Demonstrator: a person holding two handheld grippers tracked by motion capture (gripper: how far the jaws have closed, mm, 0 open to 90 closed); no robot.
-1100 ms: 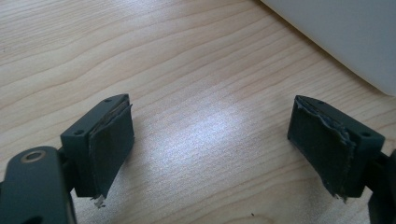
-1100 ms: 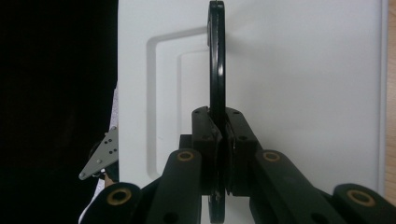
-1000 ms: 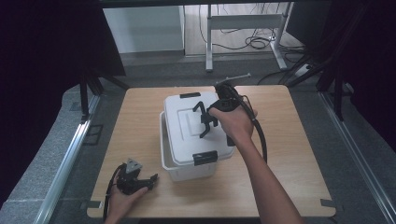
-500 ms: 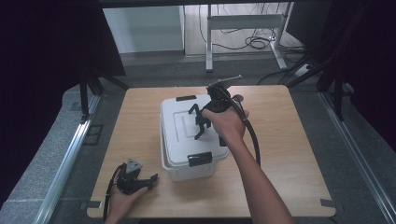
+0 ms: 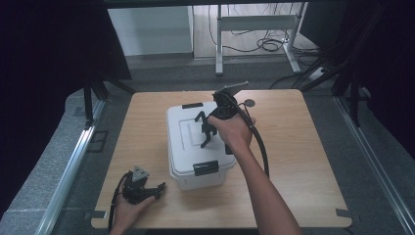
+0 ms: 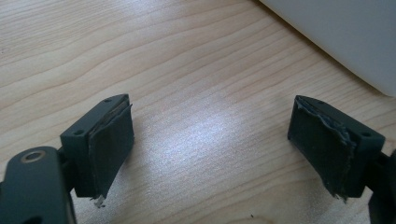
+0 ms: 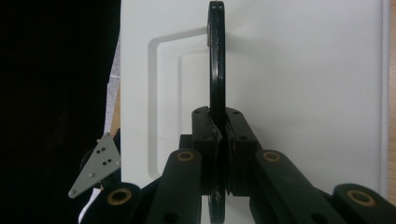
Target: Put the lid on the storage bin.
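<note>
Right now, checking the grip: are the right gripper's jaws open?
No, the right gripper is clamped on the box's black handle.

Handle (image 7: 216, 70) bottom end cut off by lower edge in right gripper view. Box (image 6: 345, 37) cropped at top right corner in left gripper view, only a wall strip seen. Bench (image 5: 303, 147) near edge partly hidden under forearm in high view.

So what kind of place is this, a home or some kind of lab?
Most likely a lab or recording workspace, not a home: a bare wooden table ringed by black curtains, loose cables on the floor behind, and a white storage box set out for handling.
</note>
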